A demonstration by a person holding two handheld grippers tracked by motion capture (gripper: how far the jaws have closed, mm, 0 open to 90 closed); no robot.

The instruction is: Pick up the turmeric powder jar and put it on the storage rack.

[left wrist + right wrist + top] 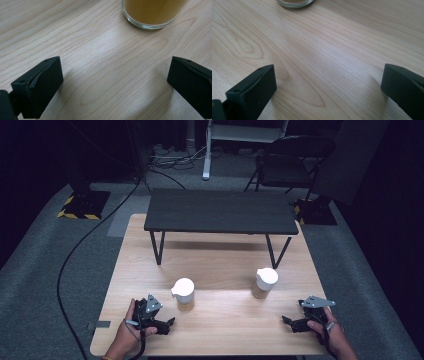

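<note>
A: Jars point(184, 294) point(264, 282): upright on counter point(220, 320), apart. Left tool point(169, 324) and right tool point(286, 321): wide, empty.
B: Hazard: off-centre closure likely tips a jar, spilling contents.

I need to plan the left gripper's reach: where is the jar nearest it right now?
In the high view the left jar stands on the table, just right of and beyond the open left gripper, front left of the black shelf.
</note>
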